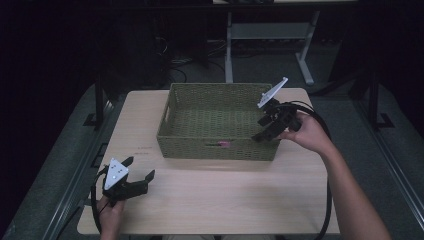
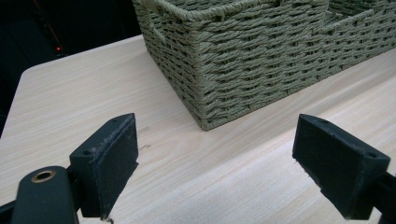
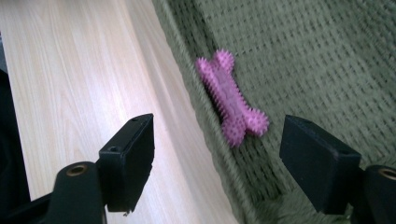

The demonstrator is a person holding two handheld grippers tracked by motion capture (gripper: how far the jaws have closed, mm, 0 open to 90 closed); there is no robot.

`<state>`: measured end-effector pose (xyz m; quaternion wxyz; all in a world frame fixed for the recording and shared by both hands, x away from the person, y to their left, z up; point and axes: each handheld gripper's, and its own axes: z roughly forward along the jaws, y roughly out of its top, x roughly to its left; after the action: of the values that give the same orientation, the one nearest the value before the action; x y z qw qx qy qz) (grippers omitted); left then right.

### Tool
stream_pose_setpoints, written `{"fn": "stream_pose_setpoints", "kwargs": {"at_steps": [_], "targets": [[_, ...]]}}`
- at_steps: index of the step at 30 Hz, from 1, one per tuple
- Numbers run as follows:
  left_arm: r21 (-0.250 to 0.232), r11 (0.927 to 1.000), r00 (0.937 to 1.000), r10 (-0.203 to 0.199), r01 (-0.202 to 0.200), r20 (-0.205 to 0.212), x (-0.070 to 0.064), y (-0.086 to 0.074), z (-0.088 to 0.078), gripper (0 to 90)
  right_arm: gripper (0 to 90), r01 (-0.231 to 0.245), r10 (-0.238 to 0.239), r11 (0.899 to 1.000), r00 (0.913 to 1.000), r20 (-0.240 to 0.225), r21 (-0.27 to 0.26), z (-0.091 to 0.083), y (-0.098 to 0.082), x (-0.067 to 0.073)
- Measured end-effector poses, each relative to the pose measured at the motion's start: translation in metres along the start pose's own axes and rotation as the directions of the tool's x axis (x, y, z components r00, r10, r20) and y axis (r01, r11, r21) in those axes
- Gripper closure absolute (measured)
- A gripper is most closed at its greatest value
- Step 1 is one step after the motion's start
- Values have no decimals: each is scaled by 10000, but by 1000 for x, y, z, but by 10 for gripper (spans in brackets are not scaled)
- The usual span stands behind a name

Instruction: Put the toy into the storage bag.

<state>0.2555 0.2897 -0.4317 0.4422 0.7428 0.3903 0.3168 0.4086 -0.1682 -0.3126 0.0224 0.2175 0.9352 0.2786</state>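
Note:
A green woven basket stands on the middle of the wooden table. Inside it a pink spiky bone-shaped toy lies against the near wall. My right gripper hovers over the basket's near right corner, tilted down and left, jaws open. In the right gripper view the toy lies beyond the open right gripper, on the basket floor beside the wall, touching neither pad. My left gripper rests low at the table's near left, open and holding nothing. The left gripper faces a basket corner.
Bare tabletop stretches in front of and left of the basket. Behind the table stands a desk frame with metal legs on a dark floor. A black cable loops from the right gripper along the forearm.

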Motion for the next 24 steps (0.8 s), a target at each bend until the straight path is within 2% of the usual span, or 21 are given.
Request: {"fn": "stream_pose_setpoints", "kwargs": {"at_steps": [11,24], "targets": [[32,10000,10000,-9,9,-7,0,0,0,138,258,-159,161,9996,9998,72,-237,-3,-22,8],[31,10000,10000,3,-3,-20,0,0,0,138,258,-86,91,9993,9999,135,-356,-1,-40,17]]}}
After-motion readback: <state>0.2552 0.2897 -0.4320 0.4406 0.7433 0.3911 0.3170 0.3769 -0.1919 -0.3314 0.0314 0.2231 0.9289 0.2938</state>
